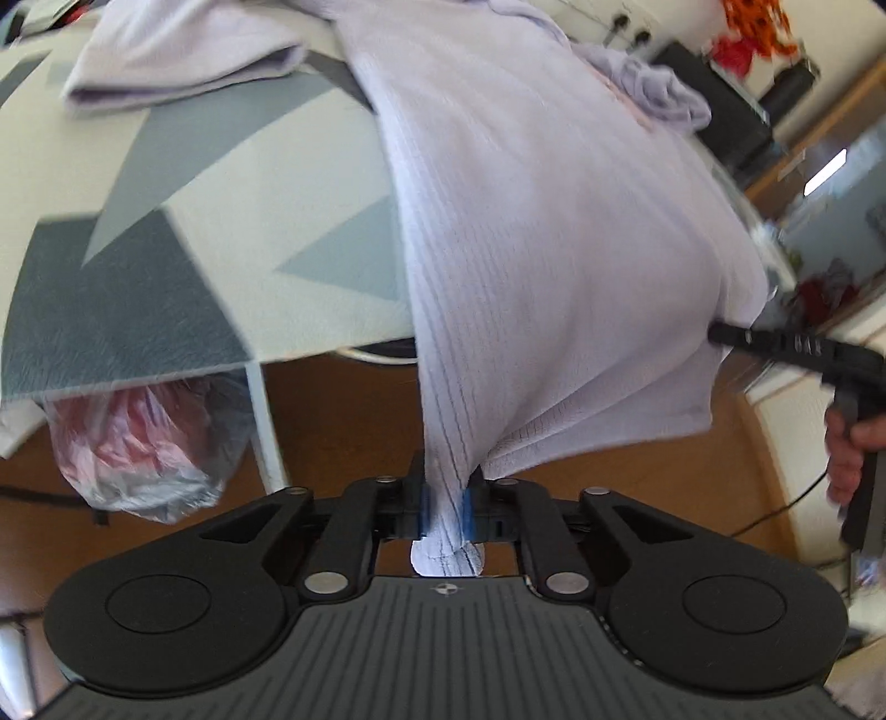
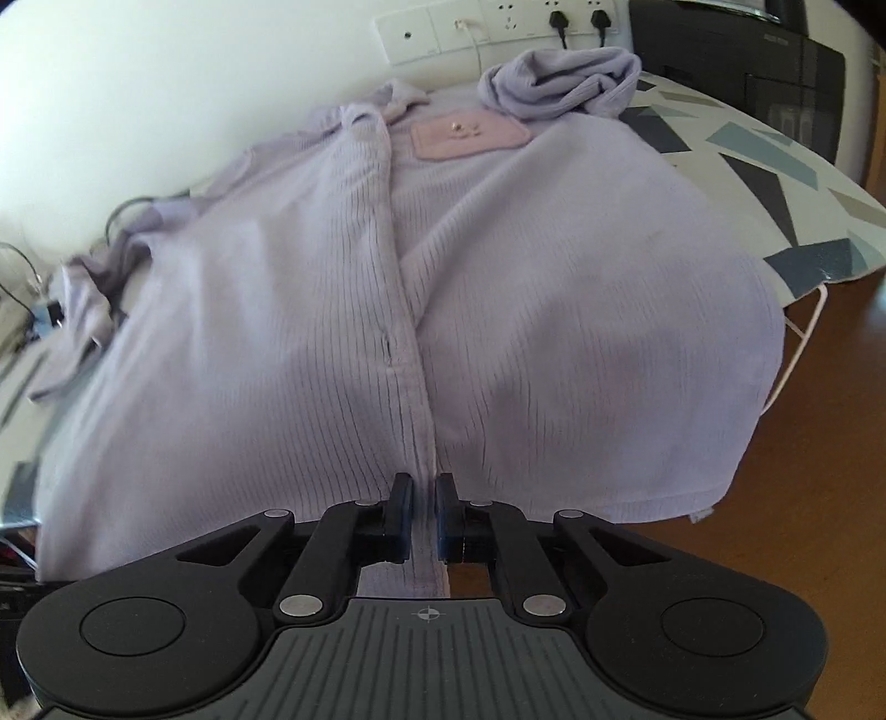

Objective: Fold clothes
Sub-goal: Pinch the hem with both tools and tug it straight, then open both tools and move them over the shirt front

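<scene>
A lavender ribbed shirt (image 2: 526,266) lies front up on a table, its lower part hanging over the near edge. It has a button placket down the middle and a pink chest pocket (image 2: 470,138). My right gripper (image 2: 425,515) is shut on the hem at the placket. In the left wrist view the same shirt (image 1: 554,221) drapes off the table, and my left gripper (image 1: 447,509) is shut on a bunched hem corner between its blue pads. The right gripper (image 1: 725,335) shows at the shirt's far side, held by a hand (image 1: 847,443).
The table cover (image 1: 194,221) has grey triangles. A folded lavender garment (image 1: 183,50) lies at its far left, and a crumpled one (image 2: 559,77) near the wall sockets (image 2: 498,22). A plastic bag (image 1: 144,443) hangs under the table. A black appliance (image 2: 736,55) stands at the back right.
</scene>
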A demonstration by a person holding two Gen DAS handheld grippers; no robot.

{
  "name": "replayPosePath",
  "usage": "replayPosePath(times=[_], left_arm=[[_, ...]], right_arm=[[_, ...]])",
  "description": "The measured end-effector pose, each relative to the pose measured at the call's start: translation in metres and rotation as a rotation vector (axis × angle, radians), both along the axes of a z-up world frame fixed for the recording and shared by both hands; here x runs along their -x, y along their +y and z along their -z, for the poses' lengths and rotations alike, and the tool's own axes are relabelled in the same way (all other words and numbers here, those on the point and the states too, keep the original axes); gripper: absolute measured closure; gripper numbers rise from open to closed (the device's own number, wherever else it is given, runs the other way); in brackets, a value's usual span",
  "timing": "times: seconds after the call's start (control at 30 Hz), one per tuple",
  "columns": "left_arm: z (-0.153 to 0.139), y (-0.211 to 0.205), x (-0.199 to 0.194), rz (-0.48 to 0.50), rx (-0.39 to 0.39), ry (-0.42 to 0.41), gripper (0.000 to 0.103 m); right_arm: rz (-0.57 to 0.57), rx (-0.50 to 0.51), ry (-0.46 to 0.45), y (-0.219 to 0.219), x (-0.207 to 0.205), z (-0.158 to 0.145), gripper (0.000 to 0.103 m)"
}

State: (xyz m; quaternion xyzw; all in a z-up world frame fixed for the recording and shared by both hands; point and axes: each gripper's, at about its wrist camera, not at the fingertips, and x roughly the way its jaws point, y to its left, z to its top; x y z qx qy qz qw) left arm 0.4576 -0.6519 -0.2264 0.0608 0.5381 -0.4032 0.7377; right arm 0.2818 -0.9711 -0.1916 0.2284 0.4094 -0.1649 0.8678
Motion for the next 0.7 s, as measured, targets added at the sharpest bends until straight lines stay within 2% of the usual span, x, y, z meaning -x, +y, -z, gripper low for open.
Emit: replayPosePath(times=[0.03,0.07,0.1,0.17,0.23,0.27,0.33,0.4,0.5,0.57,0.63,0.67,0.7], left_arm=[[-0.003,-0.006,0.002,0.013,-0.032,-0.025,0.070],[-0.006,-0.012,0.004,0.025,-0.064,-0.051,0.047],[-0.010,-0.017,0.006,0.037,-0.085,-0.078,0.030],[-0.023,-0.014,0.010,0.048,-0.066,-0.132,0.029],[-0.039,-0.006,0.008,0.024,-0.054,-0.149,0.029],[-0.048,-0.002,0.006,0.010,-0.040,-0.157,0.029],[-0.070,0.008,0.001,-0.035,0.039,-0.176,0.024],[-0.089,0.015,-0.006,-0.080,0.096,-0.200,0.013],[-0.113,0.012,-0.023,-0.157,0.148,-0.221,0.013],[-0.129,0.008,-0.033,-0.201,0.196,-0.211,0.013],[-0.143,0.004,-0.042,-0.239,0.245,-0.199,0.012],[-0.149,0.000,-0.045,-0.248,0.259,-0.197,0.008],[-0.155,-0.005,-0.048,-0.258,0.273,-0.196,0.004]], right_arm=[[0.004,0.009,0.010,0.002,-0.005,0.002,0.096],[0.008,0.015,0.019,0.003,-0.010,0.004,0.095],[0.010,0.022,0.028,0.004,-0.013,0.005,0.094],[0.011,0.046,0.057,0.007,-0.017,0.005,0.089],[0.031,0.077,0.111,0.010,-0.019,0.001,0.066],[0.043,0.087,0.120,0.010,-0.018,-0.004,0.065],[0.055,0.097,0.099,0.010,-0.014,-0.018,0.063],[0.067,0.102,0.063,0.008,-0.012,-0.035,0.057],[0.075,0.125,0.031,0.003,-0.015,-0.064,0.056],[0.075,0.157,0.023,0.001,-0.022,-0.086,0.044],[0.074,0.192,0.016,0.001,-0.027,-0.111,0.022],[0.074,0.207,0.004,0.001,-0.029,-0.124,0.016],[0.074,0.220,-0.014,0.000,-0.031,-0.137,0.001]])
